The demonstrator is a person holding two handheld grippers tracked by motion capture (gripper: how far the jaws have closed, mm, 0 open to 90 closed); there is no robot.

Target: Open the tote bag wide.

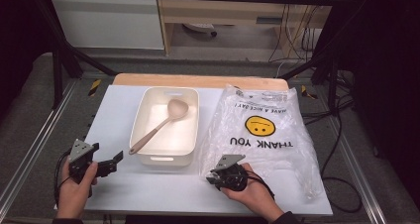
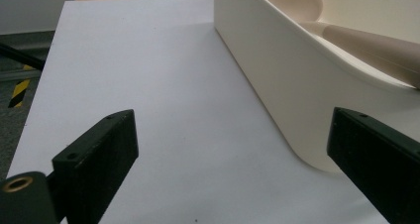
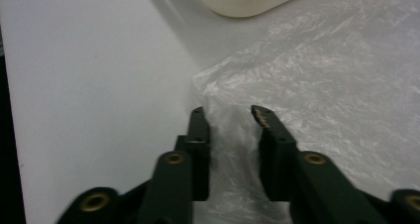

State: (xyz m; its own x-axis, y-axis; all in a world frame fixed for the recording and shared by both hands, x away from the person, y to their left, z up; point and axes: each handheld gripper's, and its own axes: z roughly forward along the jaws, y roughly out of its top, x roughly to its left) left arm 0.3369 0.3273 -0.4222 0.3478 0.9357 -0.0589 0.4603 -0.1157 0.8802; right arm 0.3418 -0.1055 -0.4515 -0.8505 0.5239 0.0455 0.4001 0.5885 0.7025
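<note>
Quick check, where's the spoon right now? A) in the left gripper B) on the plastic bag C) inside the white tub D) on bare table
C: the spoon lies slanted inside the white tub, bowl end toward the far side, apart from both grippers.

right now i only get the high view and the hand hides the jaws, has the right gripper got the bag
observer: Looks so. In the right gripper view the right gripper has its jaws drawn close, with a bunched fold of the bag pinched between them at the bag's edge.
operator: is the left gripper holding anything
observer: No. In the left gripper view the left gripper has its jaws wide apart over bare table, nothing between them, and the tub lies ahead on one side.
</note>
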